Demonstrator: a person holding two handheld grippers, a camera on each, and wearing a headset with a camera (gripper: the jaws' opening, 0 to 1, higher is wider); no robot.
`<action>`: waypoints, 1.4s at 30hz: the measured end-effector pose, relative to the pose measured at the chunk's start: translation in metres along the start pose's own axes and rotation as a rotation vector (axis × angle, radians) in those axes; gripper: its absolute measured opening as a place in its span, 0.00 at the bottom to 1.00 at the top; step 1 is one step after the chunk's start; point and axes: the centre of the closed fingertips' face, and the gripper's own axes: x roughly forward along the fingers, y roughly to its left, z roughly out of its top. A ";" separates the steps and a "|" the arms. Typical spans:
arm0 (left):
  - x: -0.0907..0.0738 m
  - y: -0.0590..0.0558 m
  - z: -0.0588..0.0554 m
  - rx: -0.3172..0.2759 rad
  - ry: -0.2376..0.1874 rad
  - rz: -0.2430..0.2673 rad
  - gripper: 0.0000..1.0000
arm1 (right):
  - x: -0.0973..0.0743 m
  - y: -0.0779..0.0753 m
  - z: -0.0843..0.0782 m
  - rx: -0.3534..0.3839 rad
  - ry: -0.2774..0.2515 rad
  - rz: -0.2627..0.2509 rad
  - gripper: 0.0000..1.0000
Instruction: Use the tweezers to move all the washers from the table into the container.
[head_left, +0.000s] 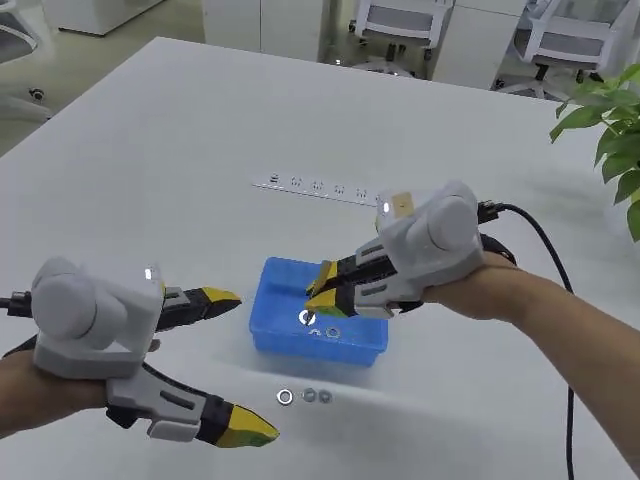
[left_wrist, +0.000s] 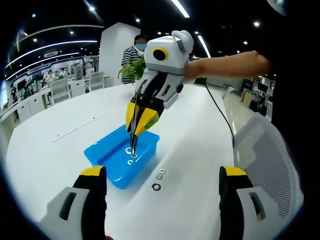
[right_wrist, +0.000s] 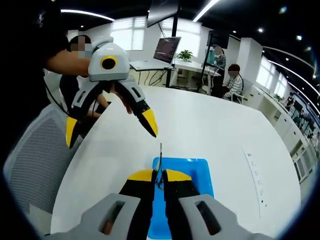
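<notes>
Now clamping tweezers (left_wrist: 132, 139) in right hand-held gripper (head_left: 325, 286), left hand-held gripper (head_left: 241, 366) spread wide; could bounce washer (head_left: 307, 318) out of container (head_left: 272, 342) if dropped high.

Right gripper (left_wrist: 140, 121) holds tweezers (left_wrist: 132, 140) over the blue container (left_wrist: 102, 156), washers (left_wrist: 159, 175) beside it

The table (head_left: 150, 150) has a smooth white top, matt with a faint sheen. The container (head_left: 280, 342) is blue plastic with smooth, semi-glossy walls. The washers (head_left: 308, 396) are bright, reflective metal. The tweezers (right_wrist: 160, 155) are thin dark metal. The left gripper (head_left: 240, 365) and right gripper (head_left: 318, 290) have pale grey matt plastic housings and smooth yellow-and-black jaw tips. The chair back (left_wrist: 270, 150) is grey woven mesh.
</notes>
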 end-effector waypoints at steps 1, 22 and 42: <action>0.000 0.000 0.000 0.000 0.000 0.000 0.99 | 0.002 -0.001 -0.001 -0.002 0.003 -0.002 0.07; -0.001 0.020 0.006 0.033 -0.016 0.015 0.89 | 0.040 -0.017 -0.025 0.033 0.039 0.002 0.07; 0.017 0.045 0.022 0.090 -0.021 0.000 0.55 | 0.051 -0.020 -0.042 0.051 0.066 0.010 0.08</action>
